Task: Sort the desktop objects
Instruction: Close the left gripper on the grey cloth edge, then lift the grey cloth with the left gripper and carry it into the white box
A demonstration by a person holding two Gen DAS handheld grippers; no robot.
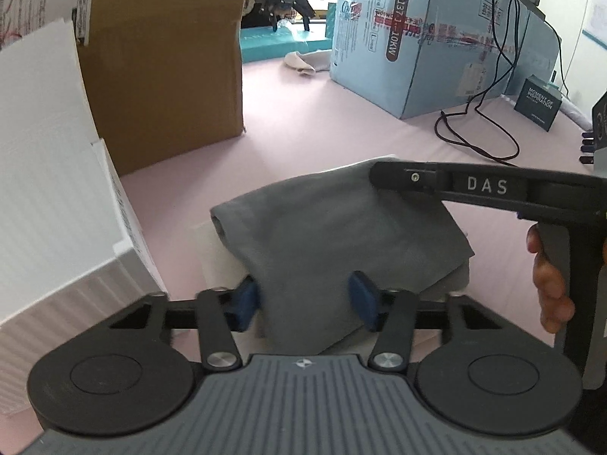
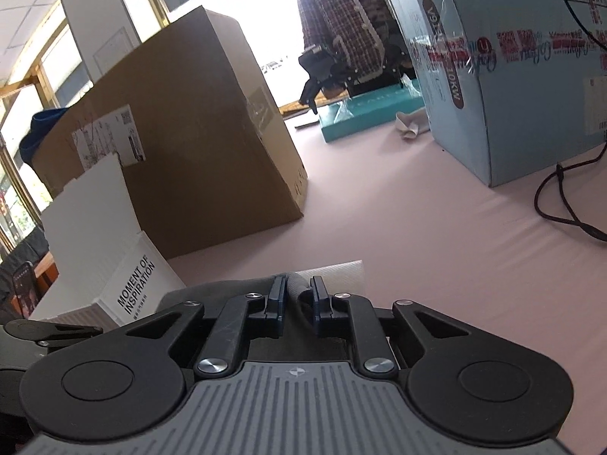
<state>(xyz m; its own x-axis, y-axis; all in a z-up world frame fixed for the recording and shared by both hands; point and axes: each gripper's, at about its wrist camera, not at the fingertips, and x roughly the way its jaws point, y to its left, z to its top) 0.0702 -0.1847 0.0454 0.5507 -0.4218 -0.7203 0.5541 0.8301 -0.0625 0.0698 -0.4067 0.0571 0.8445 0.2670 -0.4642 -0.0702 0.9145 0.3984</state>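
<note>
Both grippers at a folded grey cloth on the pink desk.

Left wrist view: the left gripper [image 1: 305, 299] has its blue pads spread, one on each side of the near end of the grey cloth [image 1: 334, 242], which lies on a white cloth [image 1: 218, 261] on the pink tabletop [image 1: 303, 121], between a white box [image 1: 49, 197] and the right gripper's black frame; a hand [image 1: 550, 288] grips its handle. A brown carton [image 1: 163, 64] and a blue carton [image 1: 428, 34] stand behind.
Right wrist view: the right gripper [image 2: 297, 299] has its pads nearly together, pinching a raised fold of the grey cloth [image 2: 299, 294].
</note>
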